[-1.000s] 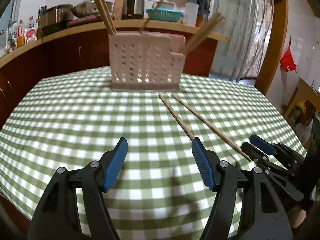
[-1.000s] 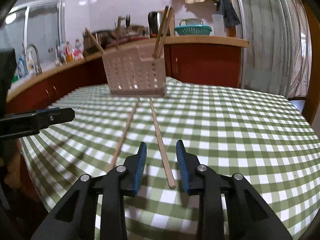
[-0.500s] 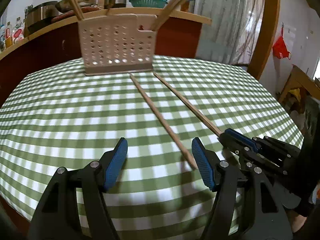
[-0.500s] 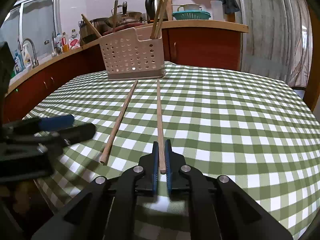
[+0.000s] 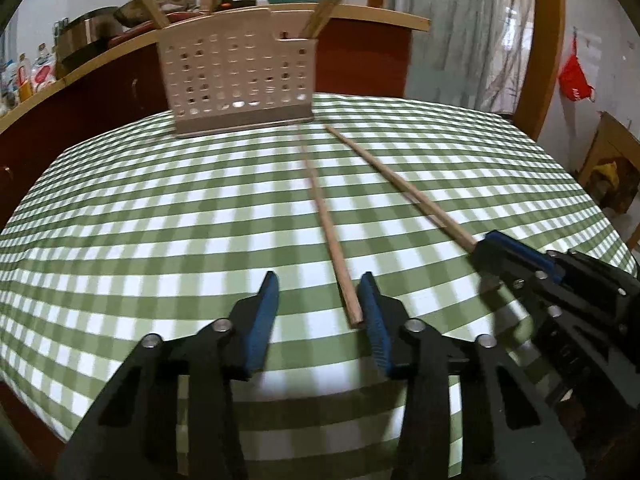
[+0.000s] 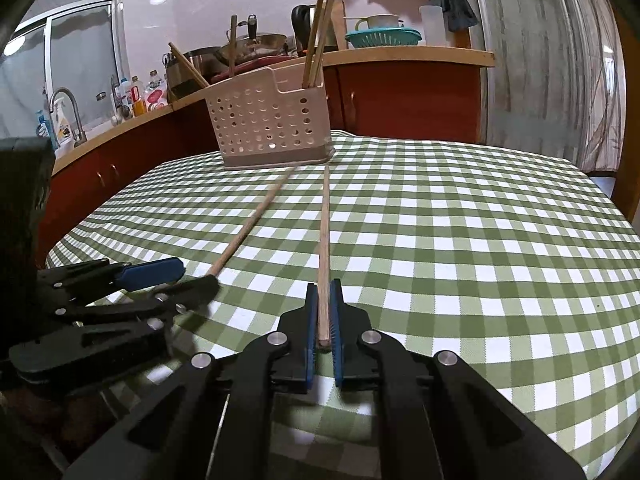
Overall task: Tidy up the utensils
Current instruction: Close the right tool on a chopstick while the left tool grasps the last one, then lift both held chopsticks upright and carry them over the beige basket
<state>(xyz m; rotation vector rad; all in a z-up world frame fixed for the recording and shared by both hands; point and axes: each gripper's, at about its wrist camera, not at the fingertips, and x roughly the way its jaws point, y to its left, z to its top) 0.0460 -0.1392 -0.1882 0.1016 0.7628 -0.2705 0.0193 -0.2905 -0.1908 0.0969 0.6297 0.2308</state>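
Two wooden chopsticks lie on the green checked tablecloth, pointing at a beige perforated utensil holder (image 5: 236, 80) that holds several chopsticks. My right gripper (image 6: 324, 312) is shut on the near end of the right chopstick (image 6: 325, 232); it also shows in the left wrist view (image 5: 490, 246). My left gripper (image 5: 318, 300) is partly open around the near end of the left chopstick (image 5: 326, 224), which touches its right pad. The left gripper appears in the right wrist view (image 6: 176, 276), and the holder too (image 6: 272, 128).
The round table's edge (image 5: 600, 208) drops off close on the right. A red-brown kitchen counter (image 6: 400, 92) with pots, a kettle and a teal basket runs behind the holder. A sink tap (image 6: 68, 112) and bottles stand at the far left.
My right gripper closed on the right chopstick's near end. My left gripper moved right and narrowed around the left chopstick's end.
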